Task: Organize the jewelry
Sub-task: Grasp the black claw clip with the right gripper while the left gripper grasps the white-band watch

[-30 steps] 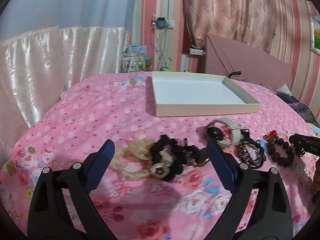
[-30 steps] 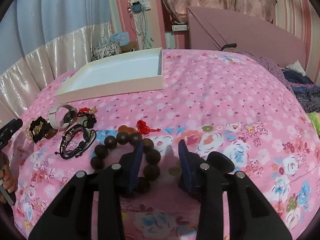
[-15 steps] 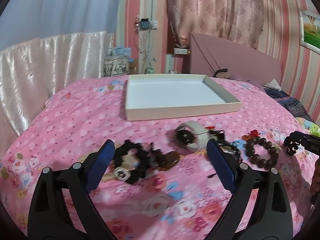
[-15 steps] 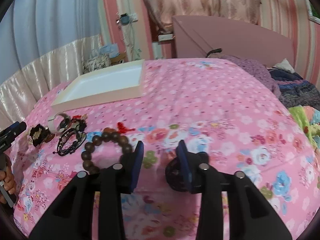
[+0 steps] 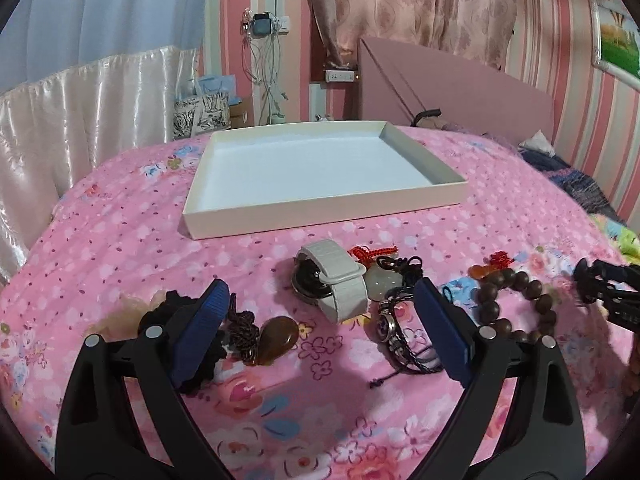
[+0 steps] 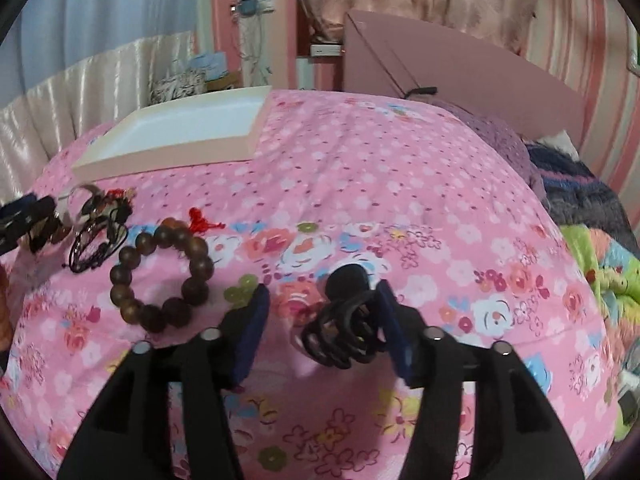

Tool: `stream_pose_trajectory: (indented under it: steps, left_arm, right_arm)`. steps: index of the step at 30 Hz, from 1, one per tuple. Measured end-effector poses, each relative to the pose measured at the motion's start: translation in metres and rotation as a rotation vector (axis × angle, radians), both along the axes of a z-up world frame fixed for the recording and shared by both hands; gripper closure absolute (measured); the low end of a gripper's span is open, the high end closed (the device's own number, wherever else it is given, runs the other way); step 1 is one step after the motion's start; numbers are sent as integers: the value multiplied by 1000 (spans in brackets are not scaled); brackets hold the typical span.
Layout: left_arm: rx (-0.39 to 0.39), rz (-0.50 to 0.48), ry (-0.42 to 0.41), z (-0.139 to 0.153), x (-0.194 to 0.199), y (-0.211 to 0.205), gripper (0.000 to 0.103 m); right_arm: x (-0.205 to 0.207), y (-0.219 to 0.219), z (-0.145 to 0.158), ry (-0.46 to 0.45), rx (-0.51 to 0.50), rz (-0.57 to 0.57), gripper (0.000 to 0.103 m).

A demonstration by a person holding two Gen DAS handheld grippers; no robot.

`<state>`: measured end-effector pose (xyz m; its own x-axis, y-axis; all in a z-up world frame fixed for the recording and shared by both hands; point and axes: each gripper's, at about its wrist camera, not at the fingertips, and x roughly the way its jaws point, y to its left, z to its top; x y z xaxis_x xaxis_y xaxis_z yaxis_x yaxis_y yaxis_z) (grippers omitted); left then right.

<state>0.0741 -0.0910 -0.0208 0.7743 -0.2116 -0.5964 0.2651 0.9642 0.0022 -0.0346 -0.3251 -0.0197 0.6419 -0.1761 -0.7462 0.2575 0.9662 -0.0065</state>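
A: Right wrist view: right gripper [image 6: 320,324] apart around the black hair claw [image 6: 344,332] on the bed [image 6: 400,184].

B: Left gripper [image 5: 320,328] apart too. An off-center squeeze could flip it away from the tray [image 5: 320,216].

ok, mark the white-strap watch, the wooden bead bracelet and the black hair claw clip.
white-strap watch [image 5: 340,280], left wrist view, on the strap.
wooden bead bracelet [image 6: 201,268], right wrist view, on one bead.
black hair claw clip [image 6: 340,328], right wrist view, on its teeth.
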Motion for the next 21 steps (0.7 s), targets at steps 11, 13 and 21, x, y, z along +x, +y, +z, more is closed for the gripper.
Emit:
stream_pose_trajectory:
  steps: [11, 13, 21]
  left_arm:
    - [2, -3, 127, -22, 37, -9, 85]
    - [-10, -7, 107, -18, 34, -7, 85]
    - [-49, -71, 27, 14, 8, 4, 85]
  right_arm:
    - [-15, -18, 1, -73, 72, -25, 47]
    - [-16, -21, 2, -79, 79, -42, 47]
    - [-40, -60, 5, -195, 250, -120, 29]
